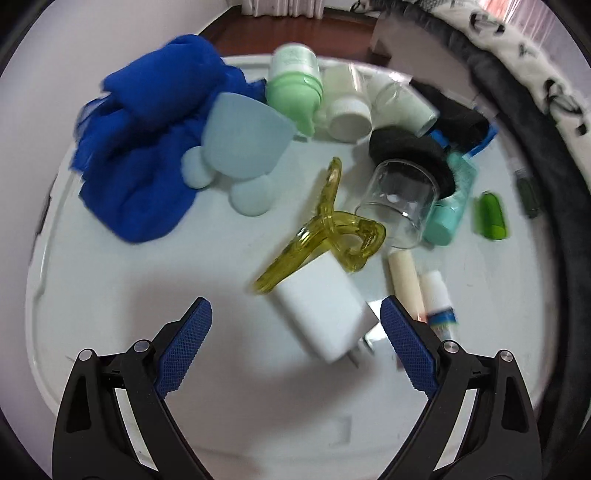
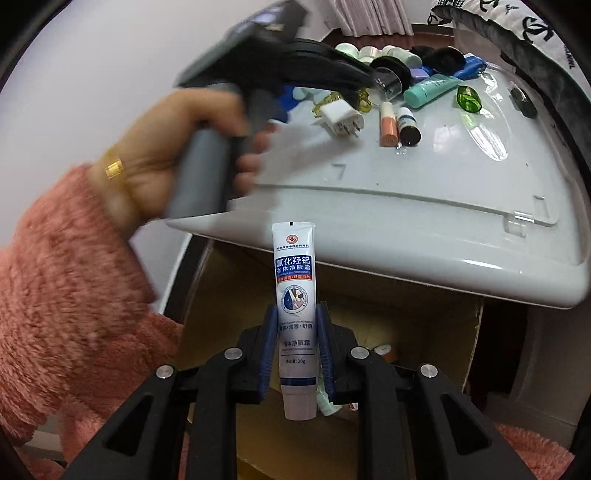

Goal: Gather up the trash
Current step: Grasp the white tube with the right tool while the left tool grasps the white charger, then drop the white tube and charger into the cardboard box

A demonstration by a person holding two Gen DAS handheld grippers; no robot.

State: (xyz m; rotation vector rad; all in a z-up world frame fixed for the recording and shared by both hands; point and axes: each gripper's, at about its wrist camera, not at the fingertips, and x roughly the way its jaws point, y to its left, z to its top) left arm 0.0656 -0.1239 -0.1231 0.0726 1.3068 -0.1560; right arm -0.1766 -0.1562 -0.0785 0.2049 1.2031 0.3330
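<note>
A glossy white table (image 2: pixel 406 221) with a raised rim stands on a dark wooden floor (image 1: pixel 314 33). Past its far edge hangs a pale curtain (image 2: pixel 376 18). Along its right edge runs a dark grey plush band (image 1: pixel 517 110), topped by white fabric (image 2: pixel 535 29) printed with black logos.

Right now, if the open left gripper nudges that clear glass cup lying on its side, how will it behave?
The clear glass cup lies on its side on the glossy white table, so it would probably roll. Glass looks slick and breakable. It touches the black puff, which may check it.
</note>
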